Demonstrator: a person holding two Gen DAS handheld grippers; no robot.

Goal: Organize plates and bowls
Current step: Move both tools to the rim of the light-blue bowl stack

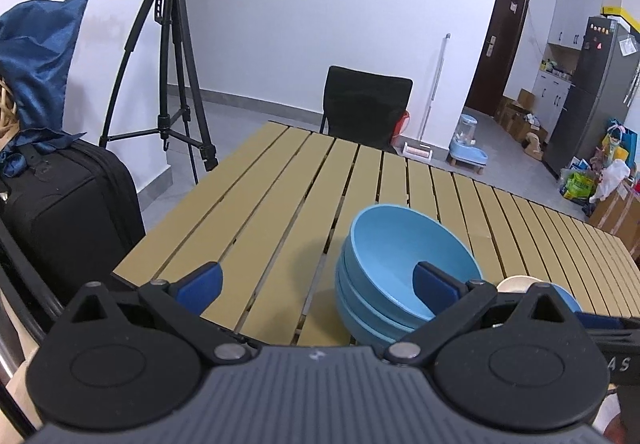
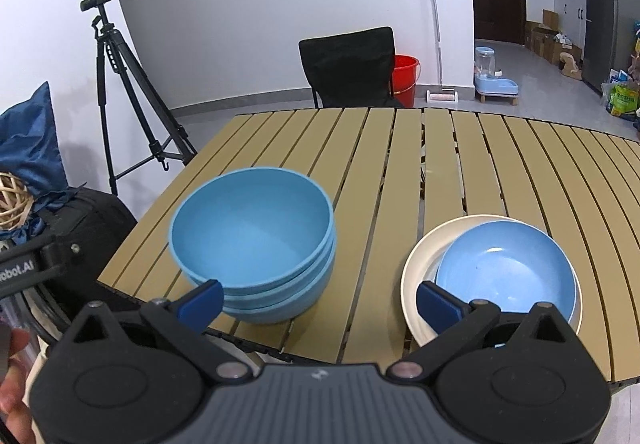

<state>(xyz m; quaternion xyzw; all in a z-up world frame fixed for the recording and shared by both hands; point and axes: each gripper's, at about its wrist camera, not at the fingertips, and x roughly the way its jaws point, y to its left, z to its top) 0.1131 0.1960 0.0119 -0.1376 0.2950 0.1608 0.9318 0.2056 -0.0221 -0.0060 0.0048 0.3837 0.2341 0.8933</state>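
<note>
Bowls (image 2: 256,244) nest in one stack, blue plate (image 2: 506,272) inside cream plate (image 2: 416,268) — both grippers released, empty.

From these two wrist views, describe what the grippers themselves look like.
Both look alike. The left gripper and right gripper each have a dark grey ribbed body with a small pale logo, two round black housings, black linkage arms with silver pivot pins, and blue pads on the fingers. White lettering marks the side of each. No cables show.

Beyond the jaws: slatted table (image 2: 400,172), black chair (image 2: 348,64) at its far edge, red bucket (image 2: 406,78) beside it. Tripod (image 2: 120,76) far left; suitcase (image 1: 60,212) left.
</note>
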